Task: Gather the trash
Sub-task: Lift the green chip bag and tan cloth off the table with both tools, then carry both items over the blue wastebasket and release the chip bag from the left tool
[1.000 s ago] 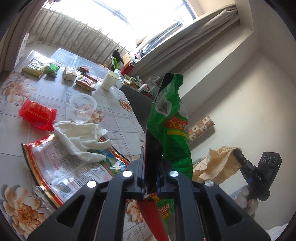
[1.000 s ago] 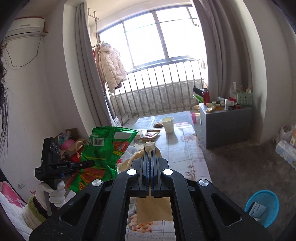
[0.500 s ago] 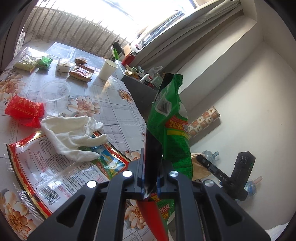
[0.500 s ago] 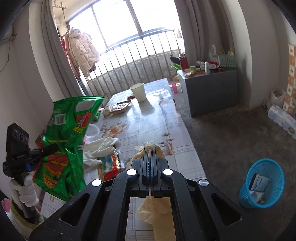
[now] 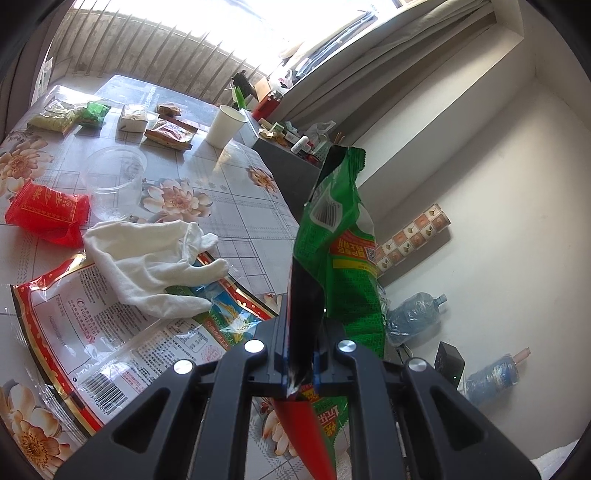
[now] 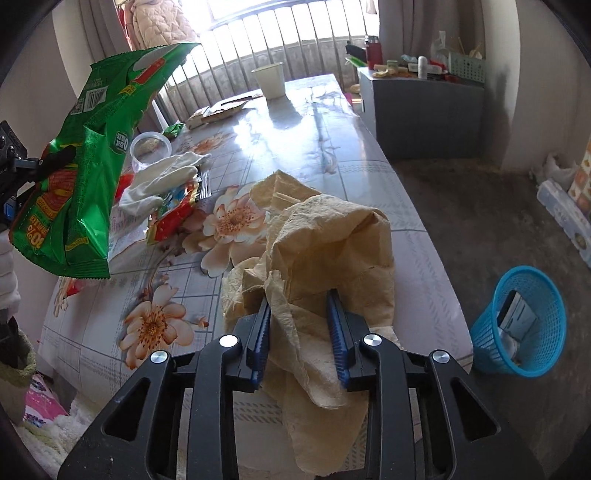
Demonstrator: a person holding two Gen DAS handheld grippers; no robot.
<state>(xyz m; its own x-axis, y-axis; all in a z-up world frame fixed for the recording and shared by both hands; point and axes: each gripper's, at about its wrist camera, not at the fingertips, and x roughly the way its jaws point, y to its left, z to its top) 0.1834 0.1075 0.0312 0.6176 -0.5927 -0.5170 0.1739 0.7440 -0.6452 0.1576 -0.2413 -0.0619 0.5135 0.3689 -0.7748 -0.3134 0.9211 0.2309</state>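
Left fingers (image 5: 300, 354) clamp the upright green bag (image 5: 340, 236); right fingers (image 6: 301, 325) spread around crumpled paper (image 6: 325, 240).

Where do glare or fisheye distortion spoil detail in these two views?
Left wrist view: the window is blown out to white and the wall edges bow, yet the green snack bag stays sharp. Right wrist view: glare whitens the far end of the table, while the crumpled brown paper reads clearly.
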